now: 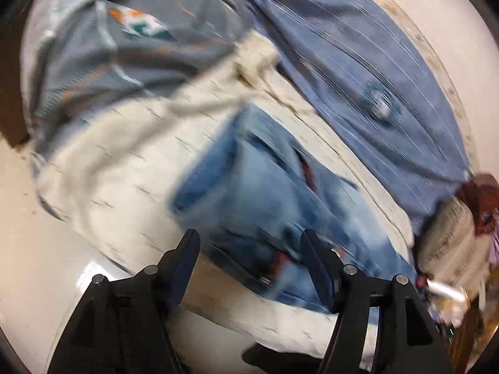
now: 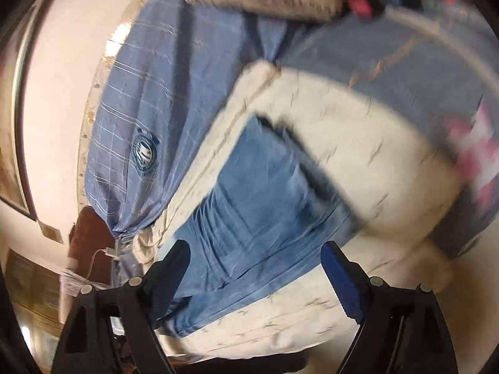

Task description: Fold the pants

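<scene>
Blurred blue jeans (image 1: 268, 187) folded on cream cloth (image 1: 124, 168), near both spread, empty grippers: left gripper (image 1: 249, 243), right gripper (image 2: 255, 252). Teal-logo grey garment (image 1: 140, 31) in left view only; pink patch (image 2: 477, 149) in right only.

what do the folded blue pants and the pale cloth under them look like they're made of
Blue pants: likely denim, faded matte wash with seam lines and a pocket edge showing. Pale cloth: soft woven or knit fabric, cream with small dark flecks; blur hides the weave.

Pale cream wall (image 2: 53, 99) with a dark-framed picture (image 2: 18, 143); glossy white floor (image 1: 37, 249); dark wooden furniture (image 2: 90, 233), all blurred.
</scene>
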A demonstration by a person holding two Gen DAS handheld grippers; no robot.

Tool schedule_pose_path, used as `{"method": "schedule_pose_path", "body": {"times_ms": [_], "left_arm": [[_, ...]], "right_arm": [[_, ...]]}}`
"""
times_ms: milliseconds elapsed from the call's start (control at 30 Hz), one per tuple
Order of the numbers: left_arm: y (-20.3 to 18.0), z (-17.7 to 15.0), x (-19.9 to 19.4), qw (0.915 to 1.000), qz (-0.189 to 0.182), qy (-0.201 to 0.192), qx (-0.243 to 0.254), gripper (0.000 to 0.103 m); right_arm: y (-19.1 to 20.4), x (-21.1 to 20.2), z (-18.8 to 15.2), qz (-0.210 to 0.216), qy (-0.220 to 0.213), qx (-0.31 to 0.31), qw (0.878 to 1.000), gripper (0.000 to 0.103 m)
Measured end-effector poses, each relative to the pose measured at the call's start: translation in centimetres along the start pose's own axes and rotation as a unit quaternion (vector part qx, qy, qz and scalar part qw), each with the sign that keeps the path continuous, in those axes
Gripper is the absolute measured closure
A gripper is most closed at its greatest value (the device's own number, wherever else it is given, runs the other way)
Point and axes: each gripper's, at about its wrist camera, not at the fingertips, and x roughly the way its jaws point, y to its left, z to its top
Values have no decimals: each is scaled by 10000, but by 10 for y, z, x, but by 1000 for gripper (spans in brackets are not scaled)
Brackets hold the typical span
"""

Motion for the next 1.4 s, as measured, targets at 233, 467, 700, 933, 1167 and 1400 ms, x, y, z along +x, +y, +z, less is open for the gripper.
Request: {"method": "schedule_pose_path", "body": {"times_ms": [233, 467, 700, 933, 1167, 1400], "left_arm": [[-24, -10, 49, 9992, -126, 345, -169, 35], [-24, 13, 57, 9985, -1, 123, -533, 56], [-25, 28, 26, 9987, 263, -314, -303, 93], [-14, -5, 30, 9960, 735, 153, 481, 77], [30, 14, 1, 9938, 1094, -24, -210, 36], [-1, 27, -49, 9837, 1335, -1134, 411, 32]], "right_arm": [[-10, 39, 10, -331, -249, 592, 9974, 23], [-2, 50, 18, -832, -277, 256, 9958, 72], [37, 24, 22, -1026, -569, -525, 9917, 93], [41, -3, 7, -1360, -698, -1009, 9831, 92], [11, 6, 2, -1565, -376, -672, 9847, 79], [87, -15, 2, -1000, -905, -1416, 9807, 28]]}}
